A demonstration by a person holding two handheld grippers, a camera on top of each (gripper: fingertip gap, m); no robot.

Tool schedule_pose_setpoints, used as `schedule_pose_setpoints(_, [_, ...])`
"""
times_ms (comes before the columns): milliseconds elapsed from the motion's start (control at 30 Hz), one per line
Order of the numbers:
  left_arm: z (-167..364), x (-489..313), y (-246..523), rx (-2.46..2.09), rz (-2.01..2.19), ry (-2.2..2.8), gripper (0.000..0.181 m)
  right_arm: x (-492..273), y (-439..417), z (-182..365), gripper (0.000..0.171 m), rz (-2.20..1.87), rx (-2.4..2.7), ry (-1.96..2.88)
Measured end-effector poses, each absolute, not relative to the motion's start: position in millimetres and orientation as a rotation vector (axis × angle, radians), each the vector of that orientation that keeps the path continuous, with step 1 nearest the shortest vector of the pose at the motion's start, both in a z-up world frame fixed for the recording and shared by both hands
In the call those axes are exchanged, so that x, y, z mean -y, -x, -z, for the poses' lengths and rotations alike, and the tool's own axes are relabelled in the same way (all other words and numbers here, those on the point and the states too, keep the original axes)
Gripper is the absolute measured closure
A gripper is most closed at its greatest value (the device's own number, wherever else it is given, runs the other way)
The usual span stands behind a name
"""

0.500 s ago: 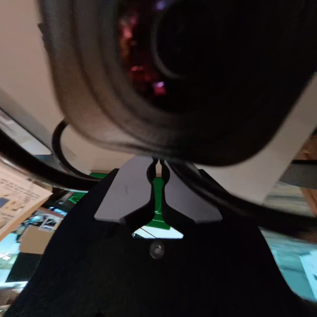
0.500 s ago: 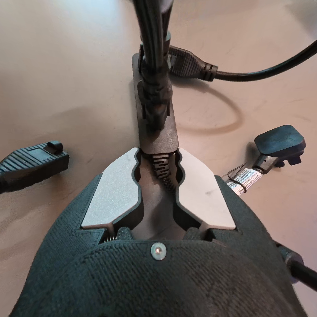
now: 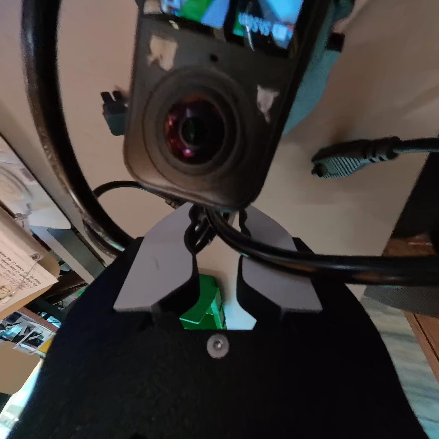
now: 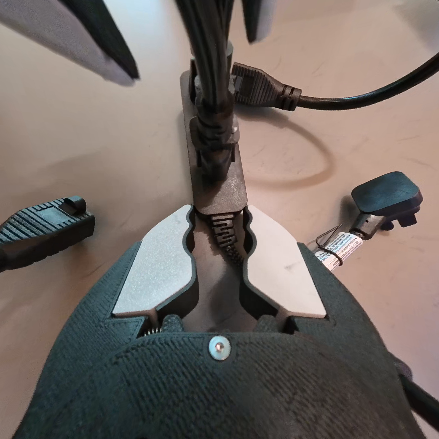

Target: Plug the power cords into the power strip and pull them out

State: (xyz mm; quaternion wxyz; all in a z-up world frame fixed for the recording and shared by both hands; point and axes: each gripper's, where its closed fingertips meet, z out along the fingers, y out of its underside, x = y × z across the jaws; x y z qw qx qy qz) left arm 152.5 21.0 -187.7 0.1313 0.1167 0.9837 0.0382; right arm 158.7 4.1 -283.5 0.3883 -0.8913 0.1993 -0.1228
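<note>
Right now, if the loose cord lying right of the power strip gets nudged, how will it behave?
Probably floppy: the black cord lies in a slack curve on the table, so a push likely bends it rather than slides it whole. Its ribbed connector looks rigid and flat-sided, unlikely to roll. It lies beside the power strip; contact can't be judged.

Plug (image 4: 215,152) on pwr strip (image 4: 219,190)
</note>
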Motion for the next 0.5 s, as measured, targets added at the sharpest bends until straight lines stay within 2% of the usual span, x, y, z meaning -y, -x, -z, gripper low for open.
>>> schedule_pose_setpoints(100, [199, -21, -154, -2.854, -0.137, -0.322, 0.147, -4, -159, 283, 0.132, 0.314, -0.506, 2.267])
schedule_pose_setpoints(300, [208, -23, -164, -2.780, -0.133, -0.430, 0.164, -4, -159, 283, 0.132, 0.317, -0.505, 2.267])
schedule_pose_setpoints(500, [208, -20, -162, -2.799, -0.065, -0.371, 0.165, -4, -159, 283, 0.132, 0.313, -0.504, 2.267])
